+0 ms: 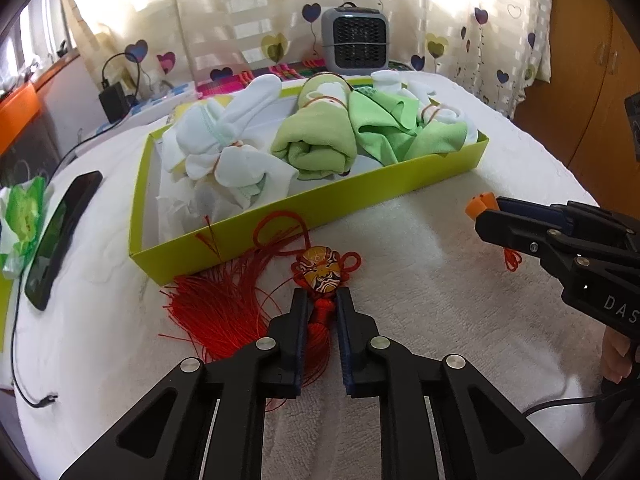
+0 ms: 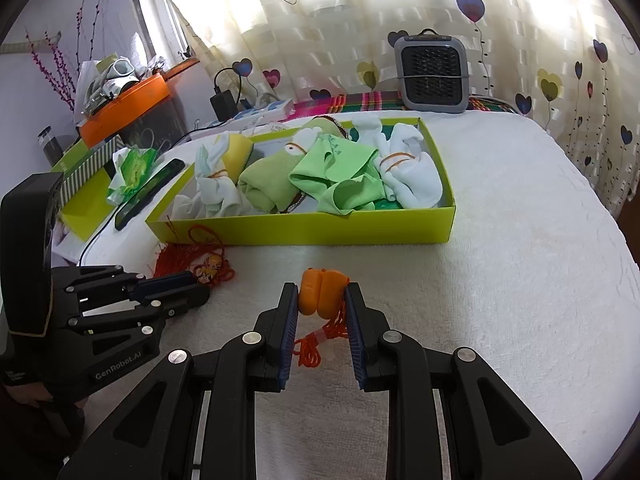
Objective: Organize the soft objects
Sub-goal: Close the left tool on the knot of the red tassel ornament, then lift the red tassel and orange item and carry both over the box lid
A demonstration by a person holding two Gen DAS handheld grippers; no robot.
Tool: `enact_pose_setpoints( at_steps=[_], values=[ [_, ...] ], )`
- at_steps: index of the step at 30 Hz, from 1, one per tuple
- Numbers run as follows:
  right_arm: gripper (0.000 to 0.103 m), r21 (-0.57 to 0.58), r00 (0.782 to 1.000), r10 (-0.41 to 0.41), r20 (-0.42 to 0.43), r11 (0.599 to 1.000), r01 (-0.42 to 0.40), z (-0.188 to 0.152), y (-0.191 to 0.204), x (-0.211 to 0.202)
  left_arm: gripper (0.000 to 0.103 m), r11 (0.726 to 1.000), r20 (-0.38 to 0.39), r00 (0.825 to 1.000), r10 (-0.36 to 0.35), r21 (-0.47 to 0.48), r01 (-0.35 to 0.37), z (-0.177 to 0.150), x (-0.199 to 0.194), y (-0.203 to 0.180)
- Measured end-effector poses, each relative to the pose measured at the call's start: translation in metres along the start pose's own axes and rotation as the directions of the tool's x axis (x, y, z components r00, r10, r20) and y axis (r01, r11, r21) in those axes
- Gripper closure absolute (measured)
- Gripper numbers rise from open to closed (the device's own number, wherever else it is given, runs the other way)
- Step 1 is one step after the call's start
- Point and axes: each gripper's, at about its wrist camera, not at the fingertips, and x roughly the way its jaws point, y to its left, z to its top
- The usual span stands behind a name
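A lime-green box on the white towel-covered table holds rolled white socks and green cloths. Before its near wall lies a red tassel ornament with a painted mask medallion. My left gripper is shut on the ornament's red knot just below the medallion. In the right wrist view, my right gripper is shut on a small orange soft charm, whose orange cord hangs between the fingers. The left gripper shows at the left there, beside the ornament.
A black phone and a green tissue packet lie left of the box, with a cable trailing off the table edge. A grey heater stands behind the box by the curtain. An orange box sits far left.
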Motion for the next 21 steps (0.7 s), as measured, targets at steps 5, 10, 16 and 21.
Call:
enact_pose_setpoints(
  at_steps=[5, 10, 16, 21],
  values=[
    [0.078, 0.000, 1.000, -0.002, -0.002, 1.000, 0.002, -0.001, 0.000, 0.001, 0.090, 1.000, 0.008, 1.000, -0.007, -0.009, 0.007, 0.000, -0.001, 0.001],
    [0.078, 0.000, 1.000, -0.006, -0.003, 1.000, 0.006, -0.001, 0.000, 0.001, 0.091, 1.000, 0.017, 1.000, -0.014, -0.018, 0.014, 0.000, -0.004, 0.002],
    [0.078, -0.003, 1.000, -0.009, -0.001, 1.000, 0.009, -0.001, 0.001, 0.000, 0.091, 0.999, 0.036, 0.999, -0.030, -0.029, 0.031, 0.001, -0.009, 0.003],
    [0.078, -0.012, 1.000, -0.006, 0.008, 1.000, 0.006, 0.000, 0.003, -0.003, 0.092, 0.998, 0.059, 0.997, -0.044, -0.038, 0.046, 0.003, -0.018, 0.003]
  ],
)
